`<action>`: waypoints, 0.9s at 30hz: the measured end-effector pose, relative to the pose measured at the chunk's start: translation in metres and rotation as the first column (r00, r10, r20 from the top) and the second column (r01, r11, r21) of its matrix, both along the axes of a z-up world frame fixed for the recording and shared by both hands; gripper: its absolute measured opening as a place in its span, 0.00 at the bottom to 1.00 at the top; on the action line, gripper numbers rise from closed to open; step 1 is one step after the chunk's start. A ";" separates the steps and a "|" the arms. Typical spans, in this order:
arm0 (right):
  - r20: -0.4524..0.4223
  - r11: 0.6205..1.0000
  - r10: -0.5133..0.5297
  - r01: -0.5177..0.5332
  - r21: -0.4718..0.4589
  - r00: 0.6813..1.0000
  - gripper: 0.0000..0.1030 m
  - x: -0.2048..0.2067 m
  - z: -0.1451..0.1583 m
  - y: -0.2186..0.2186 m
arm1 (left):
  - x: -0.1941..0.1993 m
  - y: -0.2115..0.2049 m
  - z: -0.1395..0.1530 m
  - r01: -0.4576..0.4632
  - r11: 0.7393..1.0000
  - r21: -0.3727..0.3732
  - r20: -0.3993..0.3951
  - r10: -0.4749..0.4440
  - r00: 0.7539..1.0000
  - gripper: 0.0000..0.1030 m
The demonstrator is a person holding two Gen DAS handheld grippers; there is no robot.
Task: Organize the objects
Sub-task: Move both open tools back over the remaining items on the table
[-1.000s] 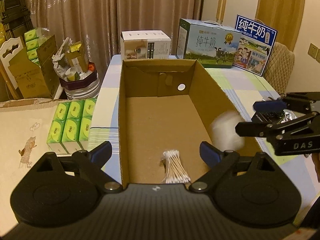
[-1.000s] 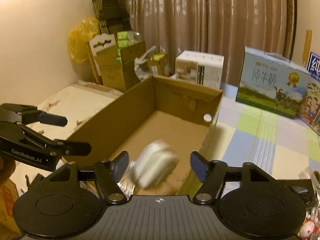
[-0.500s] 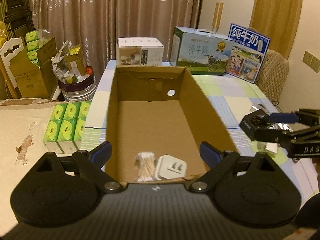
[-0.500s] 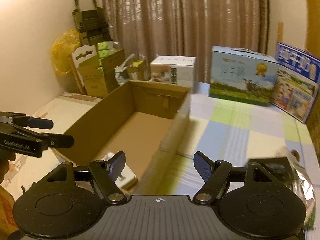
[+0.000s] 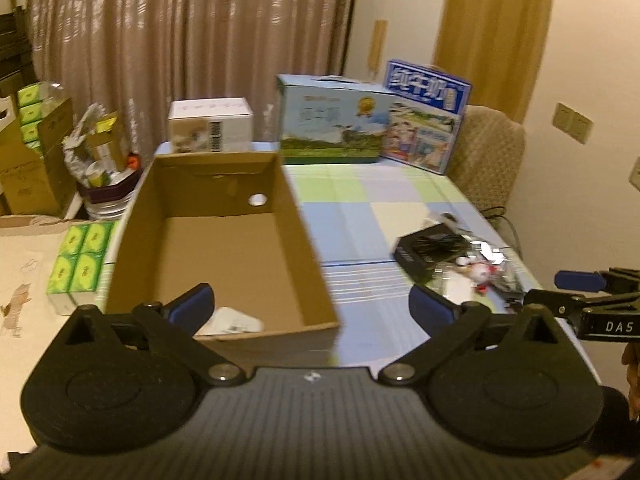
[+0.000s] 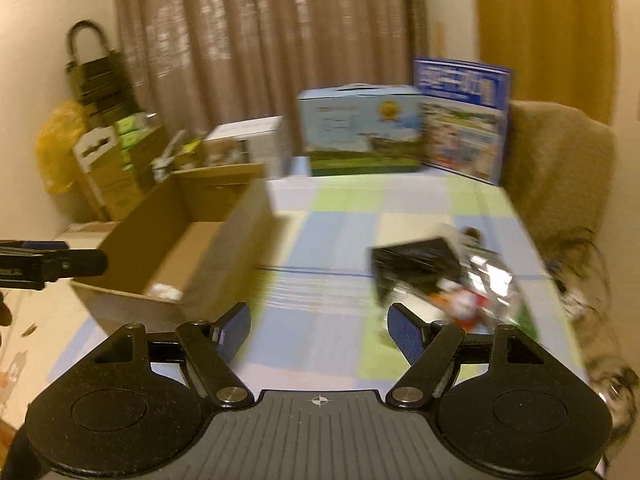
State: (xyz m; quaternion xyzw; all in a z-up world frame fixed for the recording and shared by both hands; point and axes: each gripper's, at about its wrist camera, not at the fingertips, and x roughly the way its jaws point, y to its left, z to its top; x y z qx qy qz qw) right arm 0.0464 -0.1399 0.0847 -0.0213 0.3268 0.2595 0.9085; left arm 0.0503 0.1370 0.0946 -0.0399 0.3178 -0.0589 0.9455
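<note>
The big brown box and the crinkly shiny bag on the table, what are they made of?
The big brown box looks like plain cardboard: dull brown walls, folded flaps, a punched round hole in the far wall. The crinkly bag seems to be thin clear or silvery plastic film, since it wrinkles and throws bright glints, though blur leaves that open. The table wears a smooth checked cover, probably cloth or vinyl.

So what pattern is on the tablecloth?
Pastel checks of blue, green and white on the tablecloth; clearest in the left wrist view.
</note>
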 end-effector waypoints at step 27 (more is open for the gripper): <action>-0.104 0.947 -0.322 0.322 -0.017 0.941 0.71 -0.006 -0.025 -0.173 | 0.018 -0.147 -0.029 0.223 0.975 0.000 -0.051 -0.222 0.974 0.99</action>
